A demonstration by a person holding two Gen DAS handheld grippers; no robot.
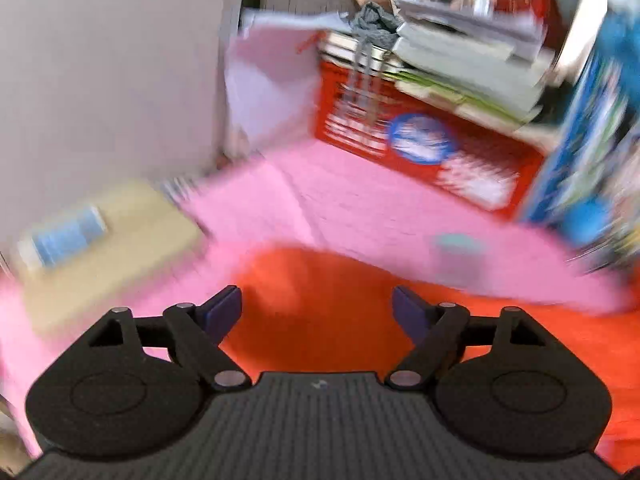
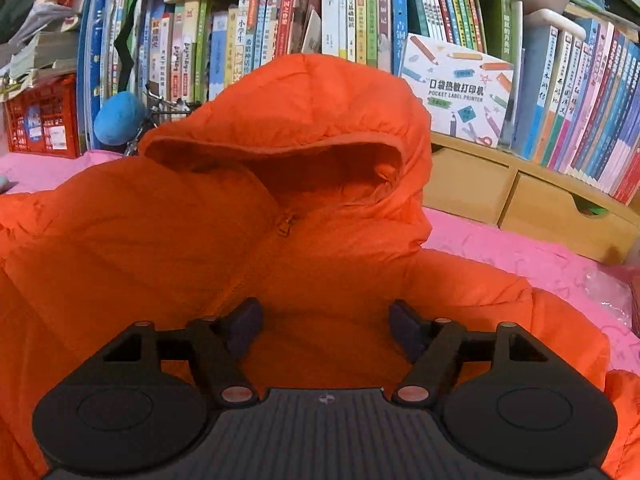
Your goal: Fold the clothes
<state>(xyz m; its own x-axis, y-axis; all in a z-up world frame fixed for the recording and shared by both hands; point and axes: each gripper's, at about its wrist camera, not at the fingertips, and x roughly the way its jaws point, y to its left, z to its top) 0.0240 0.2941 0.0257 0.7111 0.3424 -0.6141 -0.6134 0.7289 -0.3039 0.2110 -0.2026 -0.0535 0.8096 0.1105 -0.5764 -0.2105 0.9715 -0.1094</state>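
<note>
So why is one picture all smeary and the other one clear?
Left wrist view: heavy motion blur; the red plastic crate, pink cloth and the puffy orange hooded jacket are streaked, though the left gripper looks sharp. Right wrist view: steady and crisp; the jacket's hood and the book spines are clear, but the fisheye lens curves the bookshelf.

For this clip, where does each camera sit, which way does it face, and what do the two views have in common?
Left wrist: on the left gripper, looking forward and down, blurred, over the jacket's edge toward a red crate; both open fingers show.
Right wrist: on the right gripper, low over the orange jacket, facing its hood and the bookshelf; both open fingers show.
Shared: the jacket, the pink cloth, the red crate.
</note>
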